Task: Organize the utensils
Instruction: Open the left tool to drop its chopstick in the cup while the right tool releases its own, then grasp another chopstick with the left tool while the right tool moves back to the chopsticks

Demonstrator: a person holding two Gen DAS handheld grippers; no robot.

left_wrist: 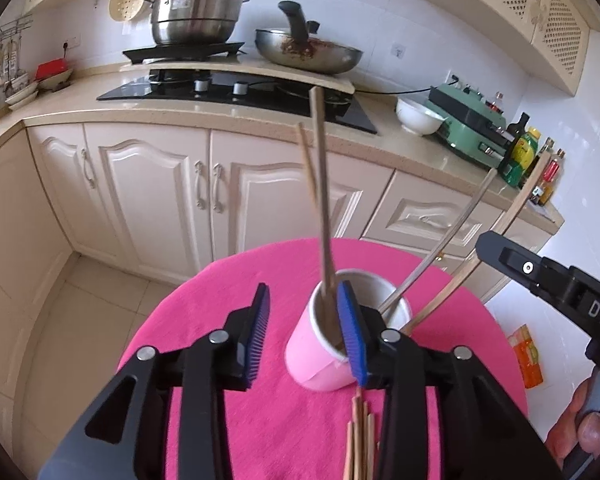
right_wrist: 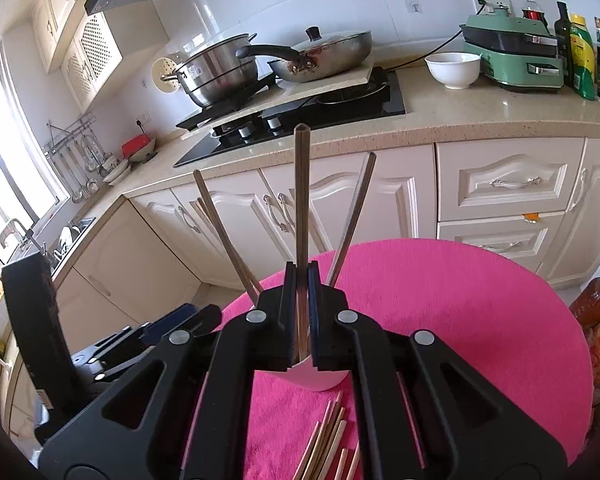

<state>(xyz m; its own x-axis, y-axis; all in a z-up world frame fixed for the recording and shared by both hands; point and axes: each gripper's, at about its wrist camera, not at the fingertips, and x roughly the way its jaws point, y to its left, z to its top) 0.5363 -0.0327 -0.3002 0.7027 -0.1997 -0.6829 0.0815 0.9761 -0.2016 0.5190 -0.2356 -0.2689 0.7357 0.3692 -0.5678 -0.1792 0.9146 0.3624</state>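
Observation:
A pink-and-white cup (left_wrist: 324,364) stands on the round table's pink cloth (left_wrist: 220,420) with several chopsticks upright in it. My left gripper (left_wrist: 306,332) hangs over the cup's near left rim, open. One wooden chopstick (left_wrist: 322,200) rises between its blue pads, close to the right pad (left_wrist: 352,332), unpinched. My right gripper (right_wrist: 300,312) is shut on a dark chopstick (right_wrist: 302,208) whose lower end reaches into the cup (right_wrist: 328,378). That gripper also shows at the right of the left wrist view (left_wrist: 496,248). Loose chopsticks (right_wrist: 328,436) lie on the cloth in front of the cup.
Beyond the table runs a kitchen counter (right_wrist: 460,116) with a hob, a steel pot (left_wrist: 196,12), a wok (left_wrist: 308,50), a white bowl (right_wrist: 454,68), a green appliance (right_wrist: 516,56) and bottles. Cream cabinets stand below it. Orange packages (left_wrist: 528,356) lie off the table's right side.

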